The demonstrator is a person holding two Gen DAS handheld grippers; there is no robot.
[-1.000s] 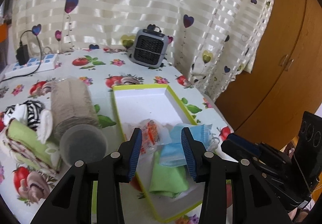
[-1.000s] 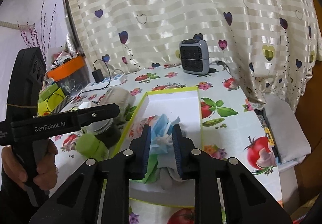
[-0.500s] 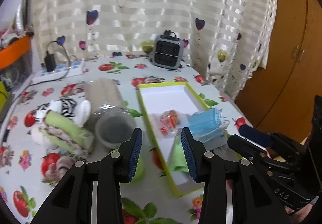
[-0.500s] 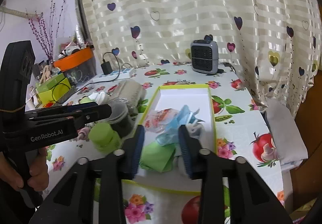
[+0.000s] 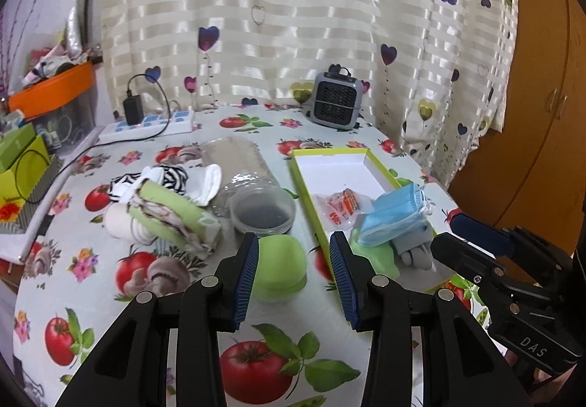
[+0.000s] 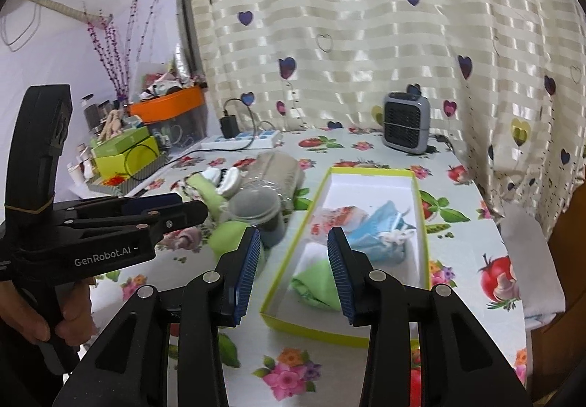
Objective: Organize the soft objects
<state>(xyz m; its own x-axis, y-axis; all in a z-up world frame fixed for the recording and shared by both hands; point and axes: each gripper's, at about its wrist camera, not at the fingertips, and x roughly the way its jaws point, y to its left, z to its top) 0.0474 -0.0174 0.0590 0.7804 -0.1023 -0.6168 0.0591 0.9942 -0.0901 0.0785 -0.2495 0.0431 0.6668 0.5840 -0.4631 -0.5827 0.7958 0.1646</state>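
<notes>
A: Soft objects are split between two spots on our table. The blue face masks, a green cloth, a grey sock and a clear packet with orange print lie in the near half of the yellow-rimmed box, toward the right.

B: We see them too: the masks sit on the right side of the box, the green cloth at its near end.

A: To the left of the box we have a pile: a striped sock, white socks and a rolled green-edged cloth. Beside them lies a clear jar on its side, with a green lid just in front of it.

B: Our left gripper stands open above the table, nothing between its pads, the green lid seen through the gap.

A: Our right gripper has just been opening; its jaws are wide apart and empty, over the near left edge of the box. A hand holds the left tool's grip.
</notes>
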